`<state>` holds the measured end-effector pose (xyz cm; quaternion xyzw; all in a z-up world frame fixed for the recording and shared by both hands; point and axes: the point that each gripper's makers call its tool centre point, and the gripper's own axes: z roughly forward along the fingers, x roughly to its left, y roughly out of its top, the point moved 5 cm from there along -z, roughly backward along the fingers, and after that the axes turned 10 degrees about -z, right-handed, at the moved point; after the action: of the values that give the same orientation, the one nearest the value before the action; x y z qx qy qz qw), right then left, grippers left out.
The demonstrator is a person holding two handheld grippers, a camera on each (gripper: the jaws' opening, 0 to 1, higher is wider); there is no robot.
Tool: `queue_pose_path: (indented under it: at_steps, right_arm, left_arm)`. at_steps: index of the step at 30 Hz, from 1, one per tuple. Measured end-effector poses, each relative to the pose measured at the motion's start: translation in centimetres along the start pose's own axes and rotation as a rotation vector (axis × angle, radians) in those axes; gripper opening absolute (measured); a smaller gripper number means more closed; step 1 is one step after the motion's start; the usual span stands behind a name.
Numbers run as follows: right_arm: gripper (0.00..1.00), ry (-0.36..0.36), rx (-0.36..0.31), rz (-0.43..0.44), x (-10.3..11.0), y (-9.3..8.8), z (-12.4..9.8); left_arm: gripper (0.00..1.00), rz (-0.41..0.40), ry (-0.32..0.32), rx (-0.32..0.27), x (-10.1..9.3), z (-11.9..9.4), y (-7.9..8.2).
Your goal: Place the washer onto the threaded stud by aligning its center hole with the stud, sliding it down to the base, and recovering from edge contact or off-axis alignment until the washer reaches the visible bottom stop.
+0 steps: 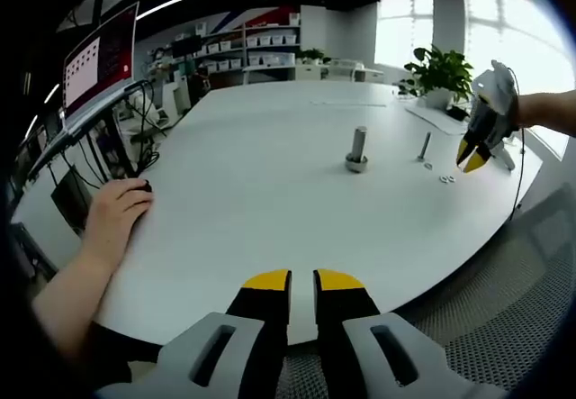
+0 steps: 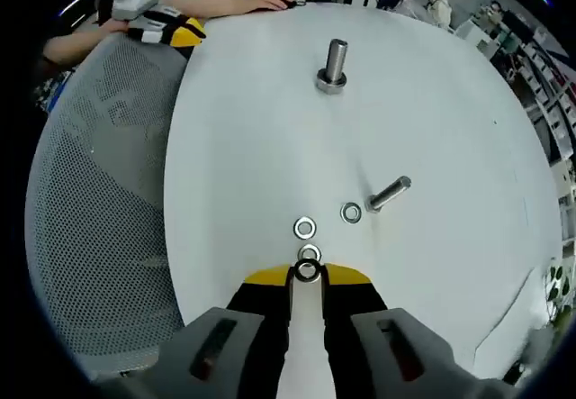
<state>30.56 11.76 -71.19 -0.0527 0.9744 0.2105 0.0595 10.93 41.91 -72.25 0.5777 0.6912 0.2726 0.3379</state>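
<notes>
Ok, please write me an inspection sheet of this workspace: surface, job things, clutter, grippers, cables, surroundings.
Surface: white table, bare apart from the parts.
Job things: big stud upright; thin stud with a washer beside its base; two loose washers on the table.
Clutter: nothing seen.
Grippers: right gripper shut on a washer; left gripper near the table edge, nearly shut, holding nothing.
Cables: dark cables by the monitor.
Surroundings: mesh chair, plant, shelves, a person's hand on the table.
</notes>
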Motion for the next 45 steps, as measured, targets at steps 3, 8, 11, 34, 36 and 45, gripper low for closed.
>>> queue_pose_path:
  at_steps: [3, 8, 11, 34, 36, 45]
  right_arm:
    - [0.14, -0.031, -0.065, 0.040, -0.6, 1.4, -0.8]
    - [0.13, -0.061, -0.092, 0.025, -1.2, 2.9, -1.4]
    - [0.13, -0.074, -0.111, 0.027, -1.6, 3.7, -1.7]
    - [0.13, -0.116, -0.146, 0.013, -5.5, 7.7, -1.7]
    - [0.13, -0.115, -0.143, 0.010, -5.6, 7.7, -1.6]
    - [0.13, -0.115, -0.143, 0.013, -6.6, 8.6, -1.0]
  left_arm:
    - [0.08, -0.006, 0.004, -0.007, 0.0, -0.1, 0.1]
    - [0.08, -0.003, 0.001, -0.005, 0.0, 0.0, 0.0]
    - [0.08, -0.006, 0.003, -0.007, 0.0, 0.0, 0.1]
    - [0.08, -0.009, 0.004, -0.008, 0.0, 0.0, 0.1]
    - [0.08, -0.011, 0.004, -0.010, 0.0, 0.0, 0.1]
    - [0.08, -0.016, 0.005, -0.013, 0.1, 0.0, 0.1]
